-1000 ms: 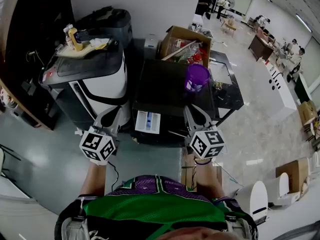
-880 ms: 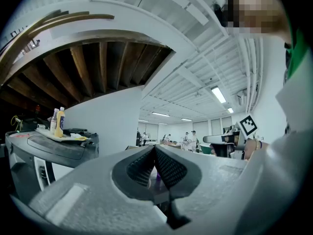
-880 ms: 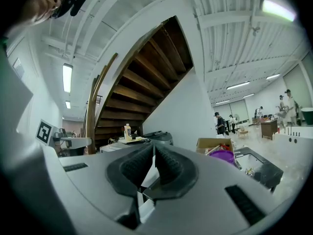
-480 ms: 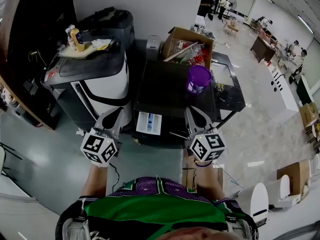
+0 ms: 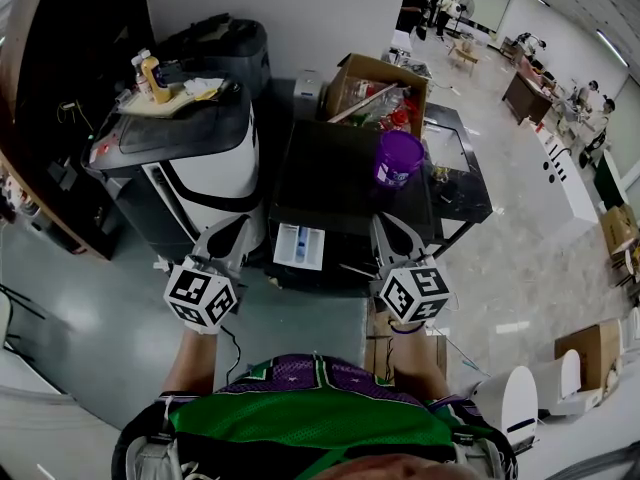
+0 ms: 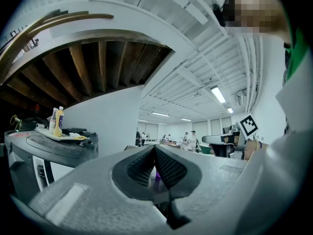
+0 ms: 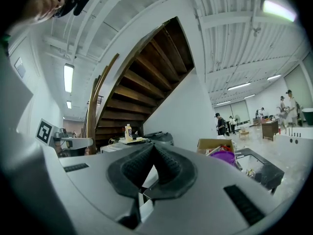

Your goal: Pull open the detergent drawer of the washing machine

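Observation:
The black washing machine (image 5: 335, 183) stands in front of me in the head view. A white detergent drawer (image 5: 298, 245) with a blue insert juts out of its front at the left. My left gripper (image 5: 238, 224) hangs level to the left of the drawer, shut with nothing in it; its pads (image 6: 166, 168) meet at the tip. My right gripper (image 5: 380, 220) is level over the machine's front right corner, to the right of the drawer. It is shut and empty too, and its pads (image 7: 168, 168) are closed together. Neither gripper touches the drawer.
A purple cup (image 5: 397, 158) stands on the washer's top. A white and black machine (image 5: 205, 163) with bottles (image 5: 150, 76) on it is at the left. A cardboard box (image 5: 375, 88) sits behind, and a black table (image 5: 455, 173) stands at the right. People (image 5: 408, 3) are far back.
The right gripper's jaws have drawn together. Both hands have kept their place, and the drawer has not moved.

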Available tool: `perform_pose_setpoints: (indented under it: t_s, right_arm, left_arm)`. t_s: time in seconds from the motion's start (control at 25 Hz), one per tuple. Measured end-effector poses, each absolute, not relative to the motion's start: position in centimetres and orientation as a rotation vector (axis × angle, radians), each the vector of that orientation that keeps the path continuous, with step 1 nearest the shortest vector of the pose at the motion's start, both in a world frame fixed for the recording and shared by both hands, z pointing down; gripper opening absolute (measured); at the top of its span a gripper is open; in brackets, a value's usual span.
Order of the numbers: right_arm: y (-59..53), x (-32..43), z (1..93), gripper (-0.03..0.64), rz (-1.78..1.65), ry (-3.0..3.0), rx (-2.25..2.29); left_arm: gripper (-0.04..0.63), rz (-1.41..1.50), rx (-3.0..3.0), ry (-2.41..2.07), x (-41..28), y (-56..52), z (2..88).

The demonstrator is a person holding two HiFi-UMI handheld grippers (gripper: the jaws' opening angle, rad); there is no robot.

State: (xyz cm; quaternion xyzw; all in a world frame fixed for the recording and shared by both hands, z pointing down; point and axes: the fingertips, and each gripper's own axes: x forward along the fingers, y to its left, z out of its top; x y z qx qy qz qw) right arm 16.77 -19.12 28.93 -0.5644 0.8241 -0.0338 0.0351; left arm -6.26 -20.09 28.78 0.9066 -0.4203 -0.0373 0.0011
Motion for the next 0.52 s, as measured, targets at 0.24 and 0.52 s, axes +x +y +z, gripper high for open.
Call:
perform_pose_setpoints:
  t_s: [0.24,0.52]
  right_arm:
    - [-19.33,16.53,29.17,0.002,-0.109,2.533,-1.74]
    - [-19.38,16.26,29.05,0.002,-0.085,2.54,-1.744]
  left_arm:
    - [0.015,-0.125,2.837,-1.323,-6.68,-20.16,29.03]
    - [0.015,-0.133,2.842,-1.314,-6.56,-20.09,29.1]
